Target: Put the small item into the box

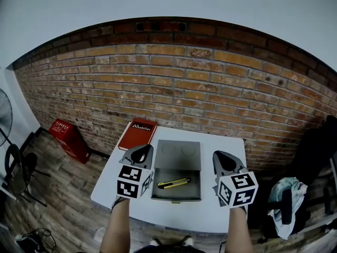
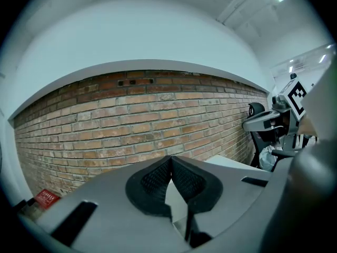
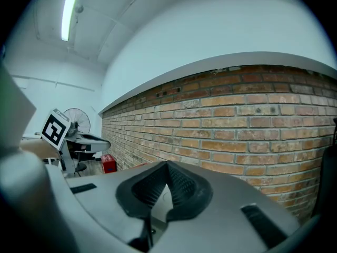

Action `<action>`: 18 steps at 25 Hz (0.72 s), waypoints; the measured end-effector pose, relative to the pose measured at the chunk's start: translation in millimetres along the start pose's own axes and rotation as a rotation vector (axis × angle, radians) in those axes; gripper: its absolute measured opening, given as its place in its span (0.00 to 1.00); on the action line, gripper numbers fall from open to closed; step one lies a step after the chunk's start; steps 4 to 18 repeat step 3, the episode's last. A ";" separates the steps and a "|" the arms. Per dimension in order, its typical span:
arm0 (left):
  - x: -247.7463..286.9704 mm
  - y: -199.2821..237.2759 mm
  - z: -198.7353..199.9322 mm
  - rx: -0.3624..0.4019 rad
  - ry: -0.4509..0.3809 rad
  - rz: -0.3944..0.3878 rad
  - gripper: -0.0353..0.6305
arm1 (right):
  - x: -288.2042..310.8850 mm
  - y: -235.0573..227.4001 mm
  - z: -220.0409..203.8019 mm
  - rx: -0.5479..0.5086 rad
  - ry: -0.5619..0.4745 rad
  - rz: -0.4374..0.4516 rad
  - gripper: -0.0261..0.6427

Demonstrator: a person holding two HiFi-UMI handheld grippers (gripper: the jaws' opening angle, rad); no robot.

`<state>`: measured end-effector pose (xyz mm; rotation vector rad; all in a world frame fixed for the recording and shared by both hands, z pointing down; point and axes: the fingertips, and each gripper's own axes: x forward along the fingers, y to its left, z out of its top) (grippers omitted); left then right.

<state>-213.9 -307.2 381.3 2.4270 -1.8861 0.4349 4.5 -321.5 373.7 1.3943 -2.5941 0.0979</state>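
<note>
Plainly, the left gripper (image 2: pixel 170 160) had its jaws pressed together with nothing between them, the ribbed black pads meeting at the tips, and the right gripper (image 3: pixel 167 165) was likewise closed and empty. From the head view, the left gripper (image 1: pixel 140 152) and the right gripper (image 1: pixel 227 161) were each held in one hand above a white table (image 1: pixel 221 217), one on either side of a grey box (image 1: pixel 176 193) and neither touching it. The marker cubes faced the camera, and both grippers pointed toward the wall. The box lay open in the middle of the table, between the two grippers, and the yellow knife (image 1: pixel 174 183) lay flat inside it, slightly slanted, near the front half. Beyond the box's left far corner, a red book (image 1: pixel 138 133) rested at the back edge of the table. A brick wall (image 1: pixel 184 83) rose just behind the table. On the wooden floor to the left, a red crate (image 1: pixel 70 139) stood against the wall, and a fan (image 1: pixel 4 116) showed at the far left edge. To the right of the table stood a dark chair (image 1: pixel 287 204) with pale cloth draped on it.
</note>
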 end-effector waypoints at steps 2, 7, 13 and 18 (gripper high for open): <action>-0.1 0.3 -0.3 0.002 0.001 0.001 0.09 | 0.2 0.4 0.9 0.000 -0.001 0.000 0.07; 0.0 0.4 -0.5 0.003 0.002 0.001 0.09 | 0.3 0.6 1.4 0.001 -0.002 -0.001 0.07; 0.0 0.4 -0.5 0.003 0.002 0.001 0.09 | 0.3 0.6 1.4 0.001 -0.002 -0.001 0.07; 0.0 0.4 -0.5 0.003 0.002 0.001 0.09 | 0.3 0.6 1.4 0.001 -0.002 -0.001 0.07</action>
